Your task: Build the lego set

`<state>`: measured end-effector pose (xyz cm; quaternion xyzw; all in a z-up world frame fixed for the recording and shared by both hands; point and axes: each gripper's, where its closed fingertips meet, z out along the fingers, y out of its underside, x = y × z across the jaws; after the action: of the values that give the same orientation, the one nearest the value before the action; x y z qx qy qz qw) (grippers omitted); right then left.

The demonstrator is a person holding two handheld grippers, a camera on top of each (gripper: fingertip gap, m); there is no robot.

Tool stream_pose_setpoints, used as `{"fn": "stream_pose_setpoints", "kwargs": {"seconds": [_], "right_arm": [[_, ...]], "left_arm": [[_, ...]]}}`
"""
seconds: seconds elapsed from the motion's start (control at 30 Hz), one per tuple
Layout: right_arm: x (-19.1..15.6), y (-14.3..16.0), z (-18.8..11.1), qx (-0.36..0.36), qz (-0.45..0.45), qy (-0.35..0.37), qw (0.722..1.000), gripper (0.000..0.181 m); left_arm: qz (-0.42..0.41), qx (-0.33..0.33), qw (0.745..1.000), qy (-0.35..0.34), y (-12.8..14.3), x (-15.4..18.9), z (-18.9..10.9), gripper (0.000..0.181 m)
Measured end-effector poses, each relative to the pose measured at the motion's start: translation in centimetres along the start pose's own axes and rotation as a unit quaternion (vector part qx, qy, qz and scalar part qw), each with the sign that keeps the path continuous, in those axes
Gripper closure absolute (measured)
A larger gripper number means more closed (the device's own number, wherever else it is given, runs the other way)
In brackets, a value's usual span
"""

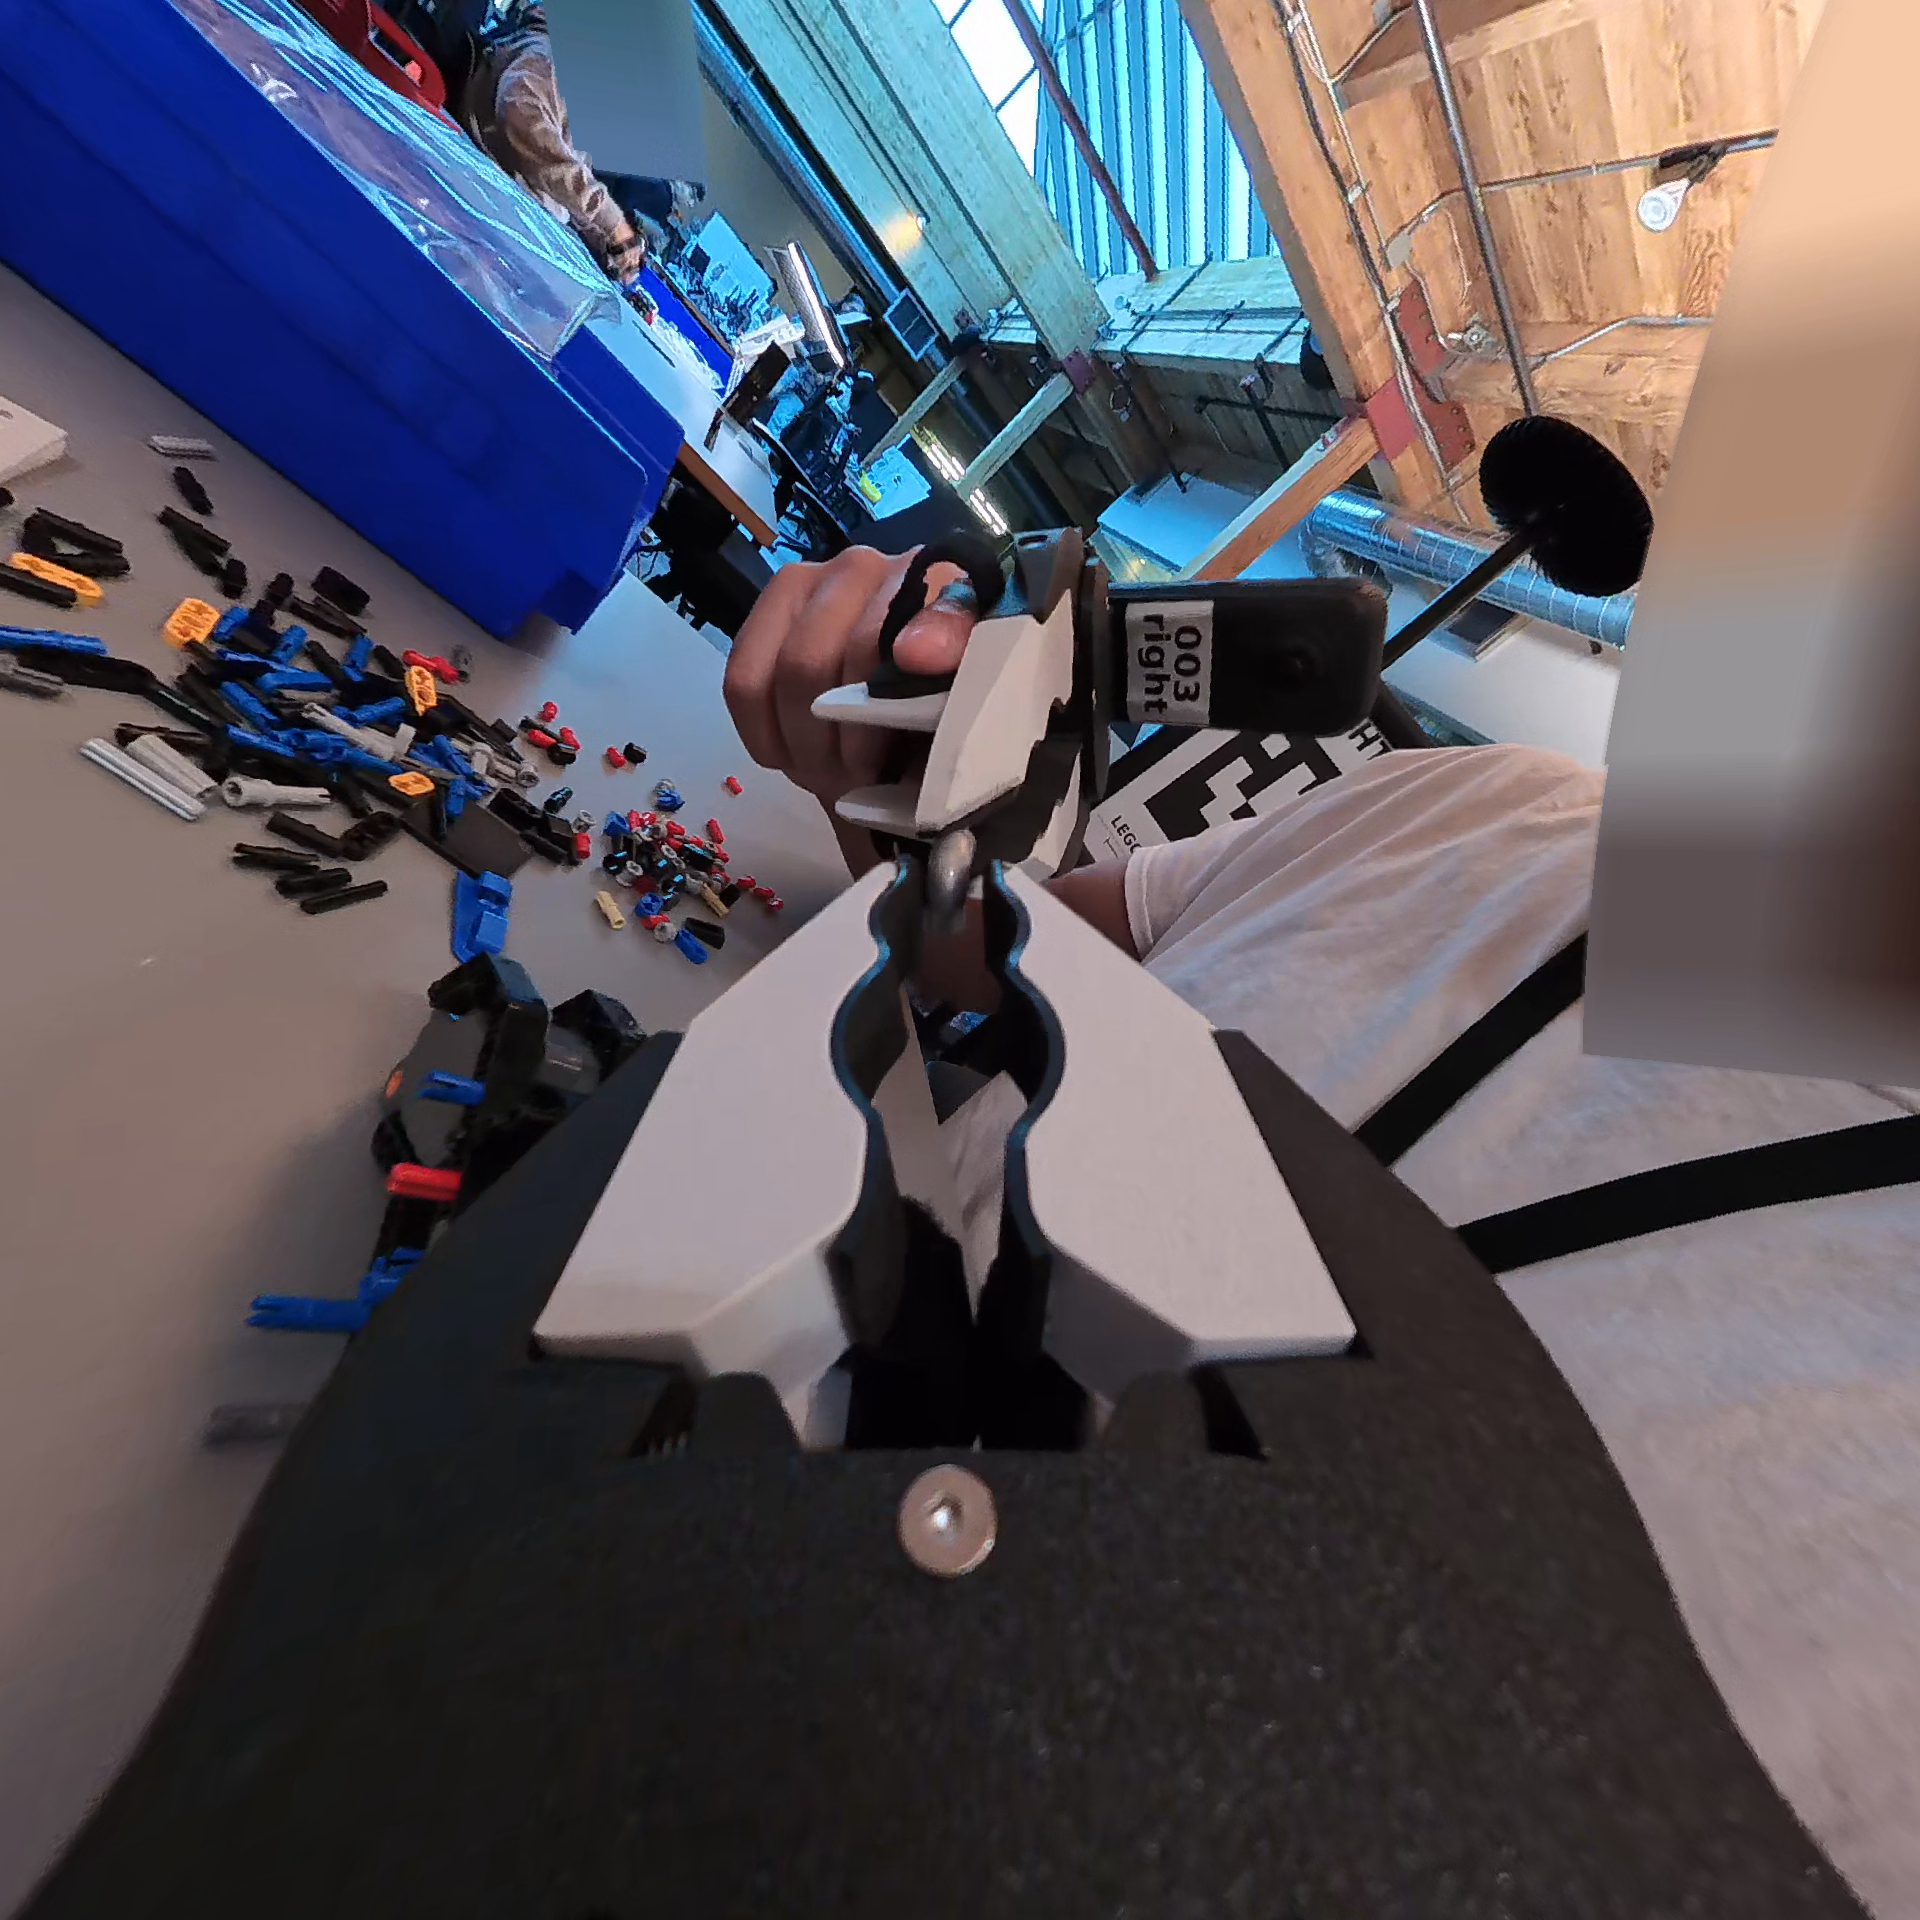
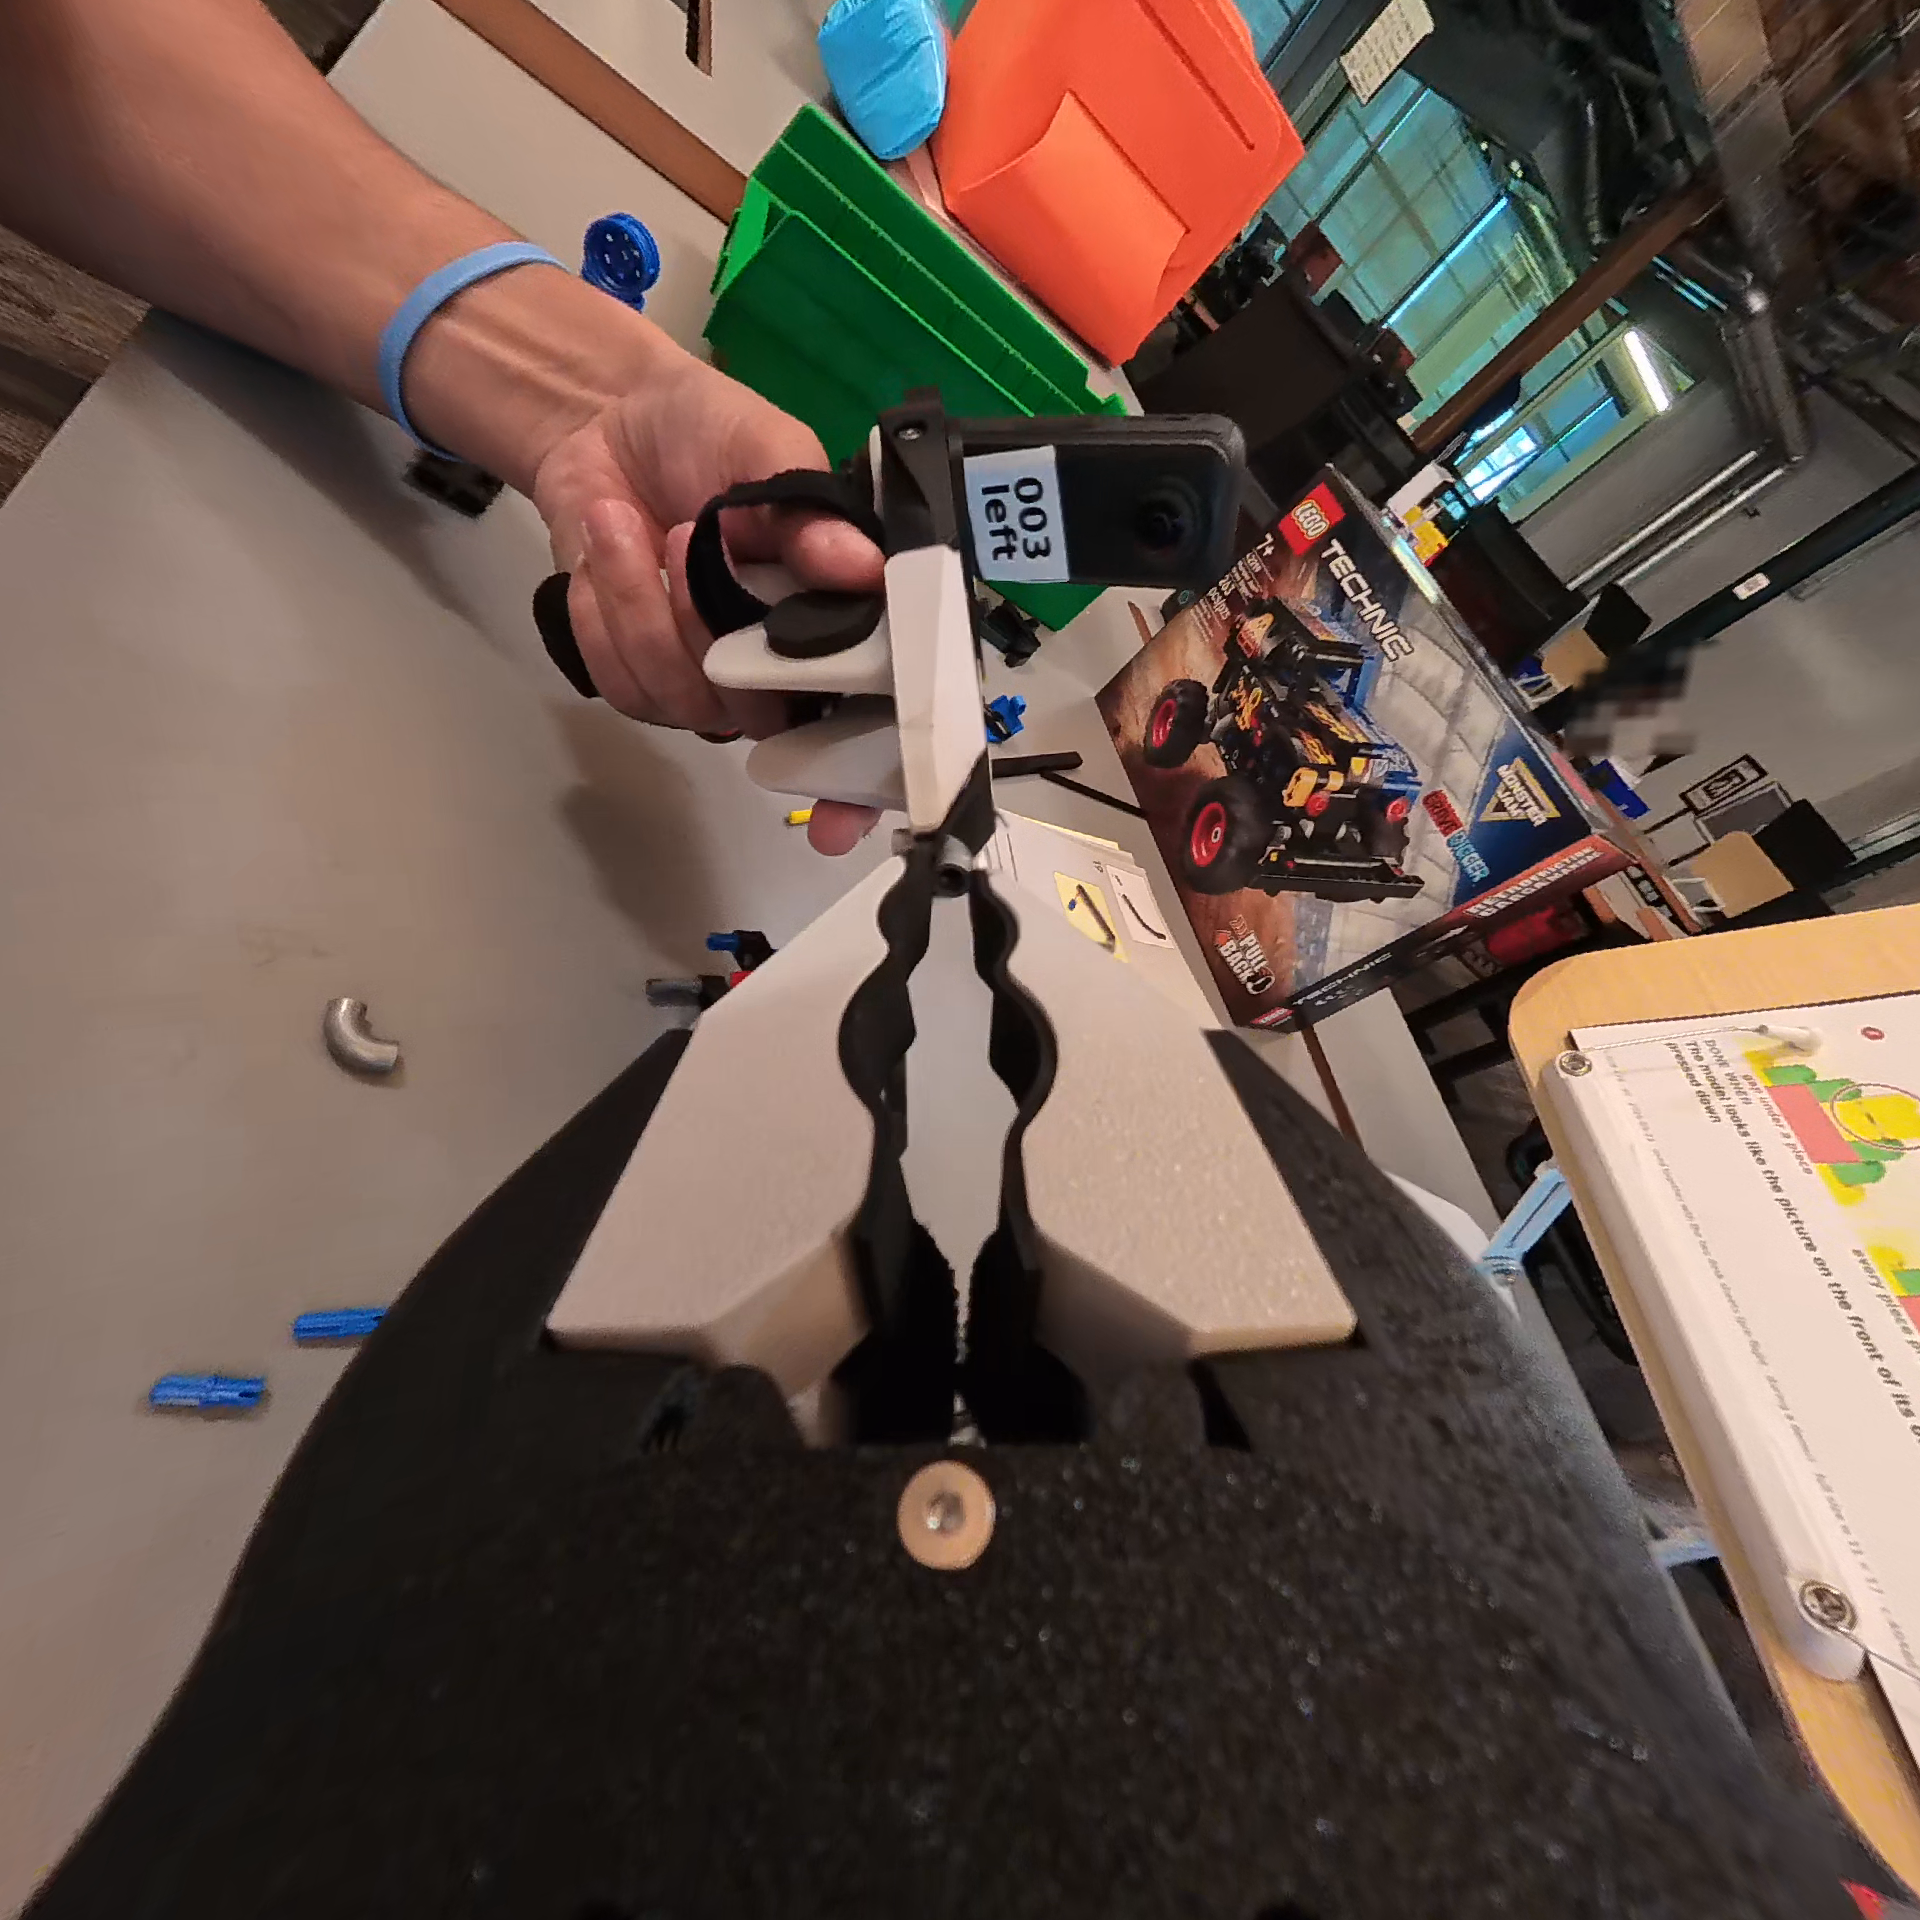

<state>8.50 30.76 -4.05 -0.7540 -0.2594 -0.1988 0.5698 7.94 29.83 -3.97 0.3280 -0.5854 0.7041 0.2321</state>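
Note:
My left gripper (image 1: 940,883) and right gripper (image 2: 940,873) meet tip to tip in the air above the grey table (image 1: 125,1039). The left fingers are shut on a small grey curved piece (image 1: 951,878). The right fingers are shut on a small light-grey pin (image 2: 951,864) with a dark hole. The two pieces touch at the tips; how they join is hidden. The right gripper also shows in the left wrist view (image 1: 935,831), and the left gripper in the right wrist view (image 2: 935,826), each held by a hand. A partly built black model (image 1: 488,1081) lies on the table.
A pile of loose black, blue, red and yellow pieces (image 1: 312,727) lies before a blue bin (image 1: 312,260). The set's box (image 2: 1382,790), an instruction booklet (image 2: 1091,894), a grey elbow piece (image 2: 358,1034), blue pins (image 2: 208,1390), a green bin (image 2: 883,312) and an orange box (image 2: 1112,156) are on the table.

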Motion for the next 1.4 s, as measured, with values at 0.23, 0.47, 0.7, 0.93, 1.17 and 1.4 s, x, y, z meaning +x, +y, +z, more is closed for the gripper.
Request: {"fn": "stream_pose_setpoints", "kwargs": {"seconds": [0.23, 0.47, 0.7, 0.93, 1.17, 1.4], "right_arm": [[-0.1, -0.1, -0.1, 0.013, 0.02, -0.005, 1.0, 0.174], [0.0, 0.0, 0.1, 0.011, 0.005, 0.01, 1.0, 0.174], [0.5, -0.3, -0.2, 0.025, 0.015, 0.016, 0.999, 0.174], [0.1, 0.6, 0.3, 0.005, 0.026, 0.007, 1.0, 0.174], [-1.0, 1.6, -4.1, -0.029, 0.265, -0.104, 0.958, 0.144], [-10.6, 6.4, -5.9, -0.179, 0.362, -0.154, 0.902, 0.152]], "left_arm": [[-0.01, 0.007, 1.0, 0.006, -0.1, 0.0, 0.1, 0.175], [-0.025, 0.015, 1.0, 0.012, -0.2, -0.1, 0.1, 0.175], [-0.061, 0.042, 0.996, 0.044, -0.8, 0.4, 0.5, 0.175], [-0.011, 0.027, 1.0, -0.009, -0.4, -0.7, 0.4, 0.175], [0.051, -0.014, 0.998, -0.034, 0.5, -0.5, -0.7, 0.175], [0.098, -0.009, 0.99, -0.097, -0.4, -1.9, -2.2, 0.175]]}}
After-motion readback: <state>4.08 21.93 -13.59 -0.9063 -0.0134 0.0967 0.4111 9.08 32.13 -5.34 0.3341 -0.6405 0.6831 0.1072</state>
